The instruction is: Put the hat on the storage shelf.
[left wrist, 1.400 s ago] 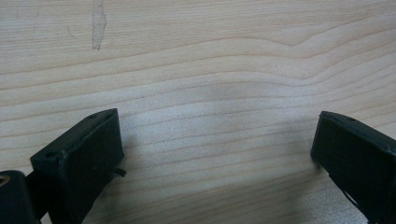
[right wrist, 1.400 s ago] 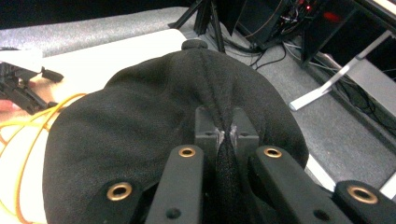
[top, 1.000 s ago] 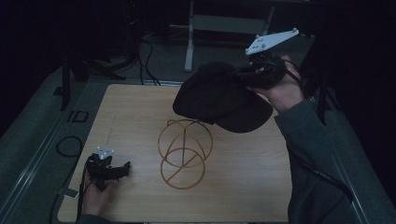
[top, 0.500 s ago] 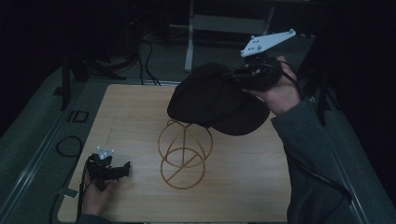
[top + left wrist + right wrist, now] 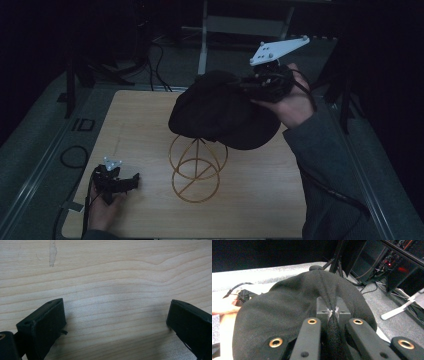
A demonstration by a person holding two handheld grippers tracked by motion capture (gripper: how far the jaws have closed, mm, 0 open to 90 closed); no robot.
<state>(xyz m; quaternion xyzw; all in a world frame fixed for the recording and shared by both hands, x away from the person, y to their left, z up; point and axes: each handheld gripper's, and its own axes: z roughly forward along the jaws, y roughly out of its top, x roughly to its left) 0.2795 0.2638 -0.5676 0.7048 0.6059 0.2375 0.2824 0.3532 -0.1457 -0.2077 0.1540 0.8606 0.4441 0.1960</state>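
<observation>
The right gripper [image 5: 250,85] has carried the black hat [image 5: 220,112] leftward since the earlier frames, so it now hangs above the gold wire stand [image 5: 196,167] rather than beside it; its jaws are pinched tight on a fold of the hat's fabric, as the right gripper view [image 5: 332,312] shows; the left gripper [image 5: 115,322] has stayed at the near left of the wooden table [image 5: 135,115], jaws spread wide over bare wood; no readable writing is visible.
</observation>
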